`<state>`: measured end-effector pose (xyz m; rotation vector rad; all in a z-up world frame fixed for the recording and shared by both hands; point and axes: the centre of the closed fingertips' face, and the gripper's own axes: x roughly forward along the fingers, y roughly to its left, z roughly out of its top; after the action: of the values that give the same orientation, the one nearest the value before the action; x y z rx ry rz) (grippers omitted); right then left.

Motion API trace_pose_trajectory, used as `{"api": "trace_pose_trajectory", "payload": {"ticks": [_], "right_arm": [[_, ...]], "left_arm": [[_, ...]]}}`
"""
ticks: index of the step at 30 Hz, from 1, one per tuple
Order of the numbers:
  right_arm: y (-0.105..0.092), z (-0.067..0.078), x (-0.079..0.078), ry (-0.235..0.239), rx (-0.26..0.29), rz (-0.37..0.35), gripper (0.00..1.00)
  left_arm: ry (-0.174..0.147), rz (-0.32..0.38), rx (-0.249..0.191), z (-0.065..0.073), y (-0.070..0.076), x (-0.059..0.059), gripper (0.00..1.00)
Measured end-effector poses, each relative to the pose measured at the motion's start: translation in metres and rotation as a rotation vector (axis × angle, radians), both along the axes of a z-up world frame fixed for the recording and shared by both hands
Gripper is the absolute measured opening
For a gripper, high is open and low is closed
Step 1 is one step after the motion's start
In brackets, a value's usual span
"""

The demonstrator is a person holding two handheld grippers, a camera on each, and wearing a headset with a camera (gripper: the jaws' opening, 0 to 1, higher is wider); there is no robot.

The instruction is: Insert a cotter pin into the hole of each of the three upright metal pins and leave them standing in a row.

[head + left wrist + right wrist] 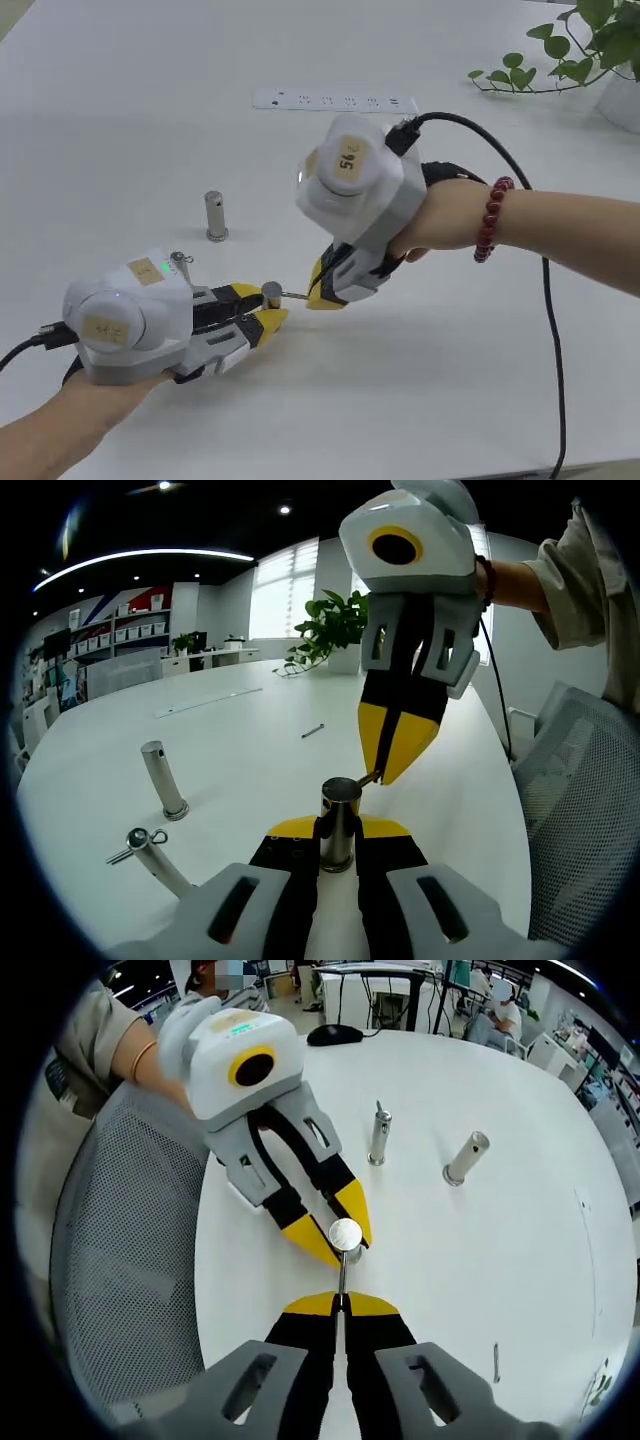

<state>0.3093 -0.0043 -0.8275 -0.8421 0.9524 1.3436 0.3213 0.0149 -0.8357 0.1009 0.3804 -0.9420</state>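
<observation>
Left hand-held gripper (272, 312) clamps pin (271, 292) mid-table (130, 110); right (322, 298) apparently pinches cotter pin (295, 295).

A broad white tabletop (120, 90) spreads beneath the right gripper (316, 297). Beyond it lie a long white power strip (335, 100) and a leafy green potted plant (585, 45); a grey mesh chair (130, 1260) stands behind the left gripper (345, 1243).

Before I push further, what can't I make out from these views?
Hole in held metal pin: right gripper view, its cap covers it; head view, too small.
Cotter pin tip entry: left gripper view, too small beside right hand-held gripper.
Fitted pin base: head view, left hand-held gripper covers it.
</observation>
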Motion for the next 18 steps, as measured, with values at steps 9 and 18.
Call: {"api": "trace_pose_trajectory", "payload": {"ticks": [9,18], "right_arm": [[0.011,0.000,0.001,-0.007,0.016,0.004,0.02],[0.018,0.003,-0.002,-0.017,0.034,0.013,0.03]], "left_arm": [[0.000,0.003,-0.002,-0.001,0.000,-0.001,0.11],[-0.003,0.006,-0.006,-0.001,0.000,-0.001,0.11]]}}
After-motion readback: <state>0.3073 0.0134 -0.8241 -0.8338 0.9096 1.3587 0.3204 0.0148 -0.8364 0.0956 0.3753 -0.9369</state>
